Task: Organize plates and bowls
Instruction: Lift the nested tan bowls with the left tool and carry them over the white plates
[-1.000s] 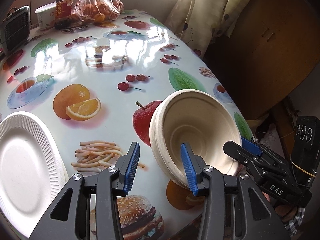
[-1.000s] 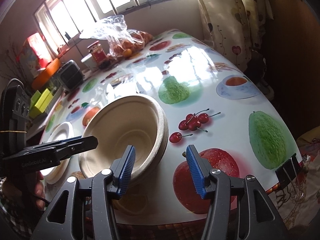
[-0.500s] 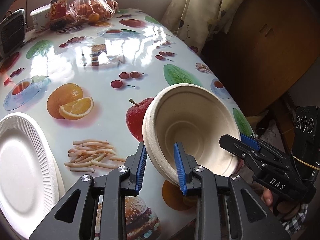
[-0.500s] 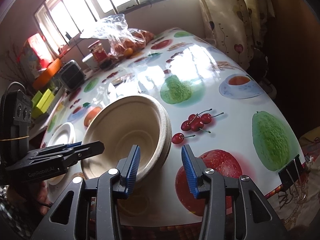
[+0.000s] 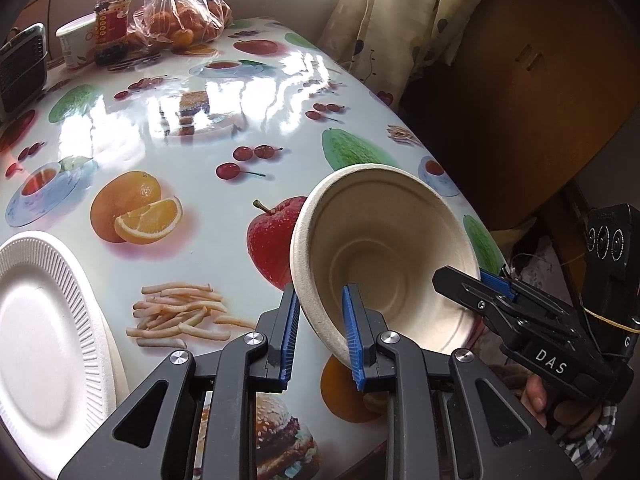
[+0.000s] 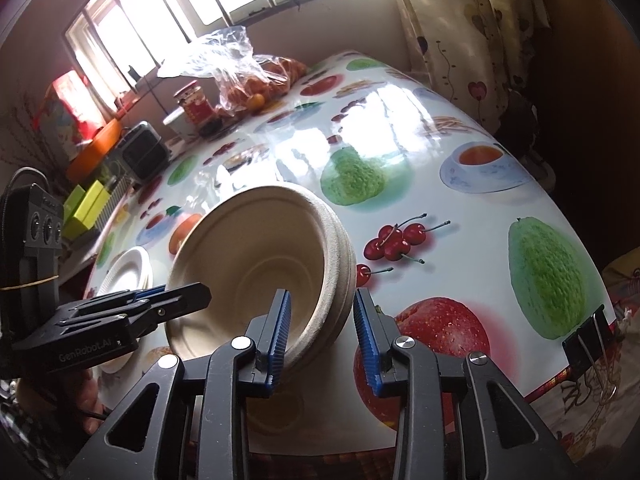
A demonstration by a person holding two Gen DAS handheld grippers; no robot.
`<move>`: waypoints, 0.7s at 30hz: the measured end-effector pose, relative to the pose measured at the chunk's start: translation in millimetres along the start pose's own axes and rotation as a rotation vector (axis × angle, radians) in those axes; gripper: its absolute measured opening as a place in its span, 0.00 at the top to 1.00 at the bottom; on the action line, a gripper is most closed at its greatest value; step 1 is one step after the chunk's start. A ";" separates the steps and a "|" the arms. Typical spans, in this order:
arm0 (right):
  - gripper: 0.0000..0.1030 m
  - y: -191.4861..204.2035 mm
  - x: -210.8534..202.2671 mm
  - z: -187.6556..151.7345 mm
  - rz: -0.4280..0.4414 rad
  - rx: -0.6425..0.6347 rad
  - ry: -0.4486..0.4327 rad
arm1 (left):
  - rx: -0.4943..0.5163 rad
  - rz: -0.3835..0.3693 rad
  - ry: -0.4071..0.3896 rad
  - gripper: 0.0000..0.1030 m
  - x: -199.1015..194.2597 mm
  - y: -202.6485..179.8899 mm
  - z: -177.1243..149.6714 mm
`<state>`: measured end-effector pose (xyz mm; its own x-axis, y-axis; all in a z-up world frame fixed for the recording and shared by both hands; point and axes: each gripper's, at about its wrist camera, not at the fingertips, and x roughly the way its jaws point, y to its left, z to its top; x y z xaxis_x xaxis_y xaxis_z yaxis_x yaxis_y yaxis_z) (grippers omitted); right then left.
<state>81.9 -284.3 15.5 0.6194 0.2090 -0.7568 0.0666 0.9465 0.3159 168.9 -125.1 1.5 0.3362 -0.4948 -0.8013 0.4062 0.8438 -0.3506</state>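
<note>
**Bowl stack gripped from both sides, plates waiting on the left**

The stack of beige pulp bowls (image 5: 384,260) was held tipped up off the counter (image 5: 208,128), its mouth turned toward the cameras, near the front edge by the printed apple. In the right wrist view the layered rims of several nested bowls could be counted, though how many exactly could not be told.

The left claw (image 5: 320,332) had just been closing, and its blue pads were seen clamped across the stack's near left rim, one pad inside and one outside. The right claw (image 6: 320,336) had likewise just been closing: its inner pad was pressed into the bowl wall, and the outer pad was seen at the stacked rims, so a grip on the right rim was judged to be set.

The white ribbed paper plates (image 5: 44,320) were lying flat at the counter's left end, well apart from the bowls, and appeared to be already piled.

The task was judged to be midway: bowls nested and plates piled, but the bowl stack not yet set down in a final place. The bag of oranges (image 5: 180,20) and the jar (image 5: 112,24) at the far end were left untouched.
</note>
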 end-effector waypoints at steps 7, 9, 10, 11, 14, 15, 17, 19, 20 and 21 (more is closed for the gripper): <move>0.70 -1.3 -1.0 0.3 -0.002 0.003 0.001 | 0.003 0.002 -0.002 0.78 -0.3 -1.8 -0.2; 0.70 -1.5 -1.0 0.3 -0.003 0.003 0.001 | 0.003 0.002 -0.003 0.78 -0.3 -1.8 -0.2; 0.70 -1.5 -0.9 0.3 -0.003 0.003 0.002 | 0.003 0.002 -0.005 0.78 -0.6 -1.9 -0.2; 0.70 -1.5 -0.9 0.4 -0.002 0.002 0.000 | 0.004 0.002 -0.007 0.78 -0.7 -2.2 -0.2; 0.70 -1.6 -1.4 0.6 -0.003 0.003 -0.002 | 0.006 0.003 -0.012 0.78 -1.2 -2.5 0.1; 0.70 -1.7 -1.9 0.8 -0.003 0.003 -0.003 | 0.006 0.004 -0.012 0.78 -1.4 -2.5 0.2; 0.70 -1.7 -3.0 0.7 -0.003 0.003 -0.005 | 0.007 0.006 -0.015 0.78 -2.5 -2.8 0.1; 0.70 -0.9 -4.5 0.6 -0.004 0.002 -0.008 | 0.008 0.006 -0.018 0.78 -3.8 -3.3 -0.5; 0.70 -0.5 -5.3 0.6 -0.004 0.001 -0.009 | 0.009 0.007 -0.021 0.78 -5.0 -3.2 -0.2; 0.70 0.5 -6.1 0.6 -0.005 0.001 -0.011 | 0.010 0.007 -0.022 0.78 -5.6 -3.5 -0.4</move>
<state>78.7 -285.2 20.6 0.6274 0.2018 -0.7521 0.0702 0.9472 0.3128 165.3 -125.2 7.1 0.3579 -0.4935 -0.7927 0.4123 0.8452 -0.3401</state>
